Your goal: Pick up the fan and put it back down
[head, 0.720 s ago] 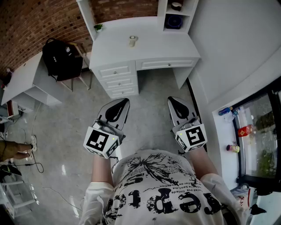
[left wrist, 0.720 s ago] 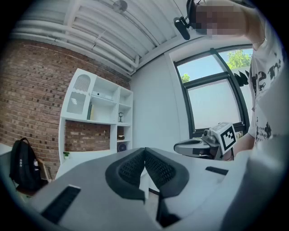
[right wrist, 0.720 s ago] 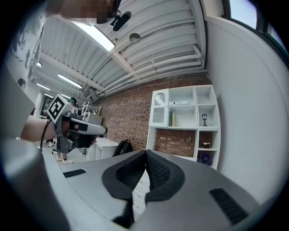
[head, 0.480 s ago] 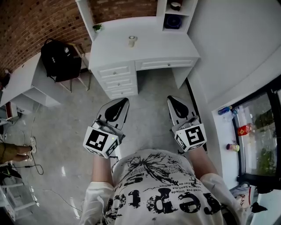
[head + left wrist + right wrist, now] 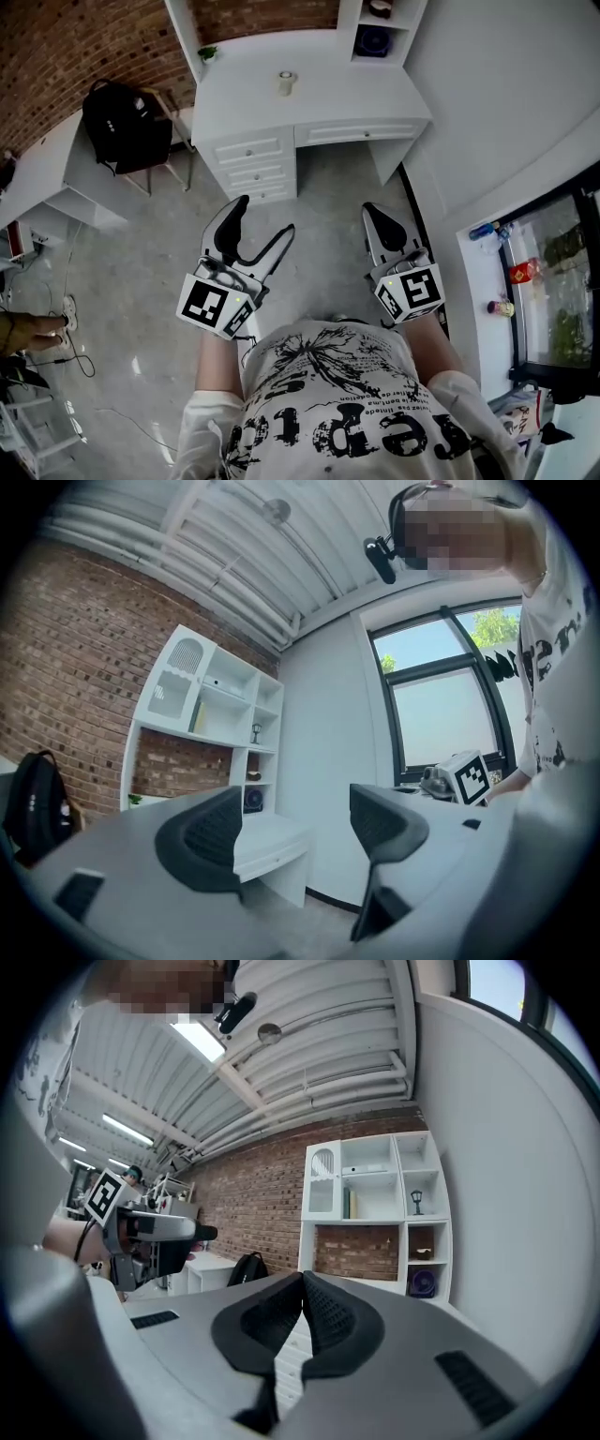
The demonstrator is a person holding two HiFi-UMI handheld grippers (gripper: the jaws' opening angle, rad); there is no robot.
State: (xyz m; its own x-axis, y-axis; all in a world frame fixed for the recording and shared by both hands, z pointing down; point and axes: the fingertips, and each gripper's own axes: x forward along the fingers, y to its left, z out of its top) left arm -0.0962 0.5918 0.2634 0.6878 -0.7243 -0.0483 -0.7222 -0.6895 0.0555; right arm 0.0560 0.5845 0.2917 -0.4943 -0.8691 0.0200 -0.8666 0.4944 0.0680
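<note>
The fan [image 5: 372, 40] is a small dark purple one standing in a cubby of the white shelf unit over the desk; it also shows as the fan [image 5: 421, 1282] in the right gripper view and the fan [image 5: 253, 800] in the left gripper view. My left gripper [image 5: 262, 217] is held level at waist height, far short of the desk, open with nothing between its jaws [image 5: 295, 827]. My right gripper [image 5: 379, 218] is beside it, shut and empty [image 5: 302, 1283]. Both point toward the desk.
A white desk [image 5: 328, 98] with drawers stands ahead, with a small cup [image 5: 287, 82] on top and a little plant [image 5: 208, 54] at its back left. A black backpack [image 5: 120, 120] rests on a chair to the left. A window sill [image 5: 483, 281] with bottles runs along the right.
The left gripper's jaws have spread from shut to wide open. The right gripper has stayed shut and in place.
</note>
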